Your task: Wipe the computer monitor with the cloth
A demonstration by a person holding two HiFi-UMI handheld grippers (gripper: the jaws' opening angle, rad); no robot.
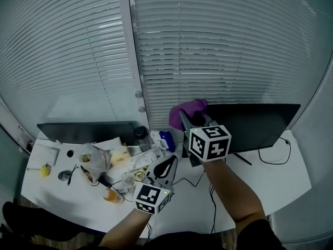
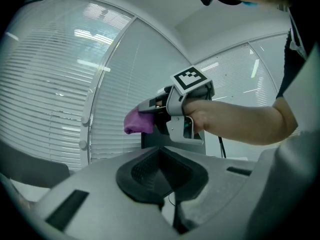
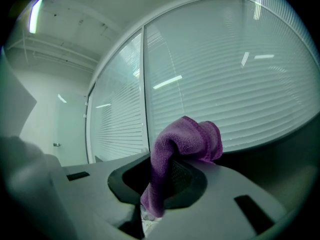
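Note:
My right gripper (image 1: 186, 116) is shut on a purple cloth (image 1: 188, 109), which it holds up at the top left corner of the dark right-hand monitor (image 1: 255, 125). In the right gripper view the cloth (image 3: 185, 139) bunches out over the jaws of my right gripper (image 3: 160, 184), with the monitor's dark top edge (image 3: 292, 149) at the right. My left gripper (image 1: 165, 172) hangs low over the desk, in front of the monitor. Its jaws are shut with nothing between them (image 2: 160, 176). The left gripper view looks up at the cloth (image 2: 137, 121) and the right hand.
A second dark monitor (image 1: 88, 132) stands at the left. Between the two lies clutter: a blue-labelled bottle (image 1: 166, 139), a crumpled bag (image 1: 93, 158), papers, an orange cup (image 1: 110, 195). A black cable (image 1: 276, 158) trails on the white desk (image 1: 270, 186). Closed blinds (image 1: 218, 51) hang behind.

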